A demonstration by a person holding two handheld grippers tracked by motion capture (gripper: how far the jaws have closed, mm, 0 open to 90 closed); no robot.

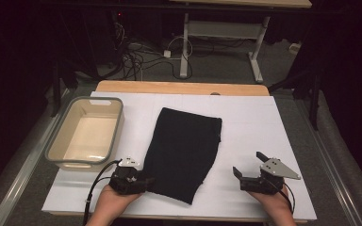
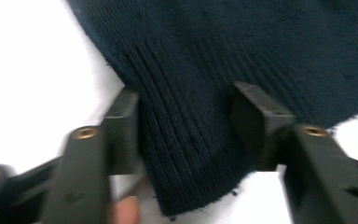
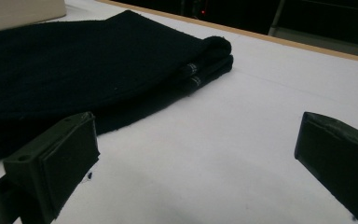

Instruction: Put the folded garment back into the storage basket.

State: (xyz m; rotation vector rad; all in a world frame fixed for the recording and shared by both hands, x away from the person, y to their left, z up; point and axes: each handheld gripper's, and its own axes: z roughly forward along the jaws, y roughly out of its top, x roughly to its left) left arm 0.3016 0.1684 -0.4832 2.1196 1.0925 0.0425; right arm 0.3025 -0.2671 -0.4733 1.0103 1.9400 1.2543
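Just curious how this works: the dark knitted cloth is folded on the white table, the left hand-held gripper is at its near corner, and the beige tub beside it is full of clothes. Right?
Nearly. The beige tub is empty, as the high view shows. The rest holds: the dark knitted cloth lies folded on the white table, and the left hand-held gripper straddles its near corner.

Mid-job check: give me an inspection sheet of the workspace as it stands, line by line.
Surface: white sheet over a wooden table.
Job's things: dark knit cloth, folded, lying flat.
Clutter: empty beige bin at left.
Grippers: left gripper open, jaws straddling the cloth's near corner; right gripper open over bare sheet.
Cables: left gripper's cable trails off the near edge; floor cables beyond the table.
Surroundings: dark room, another table's legs behind.
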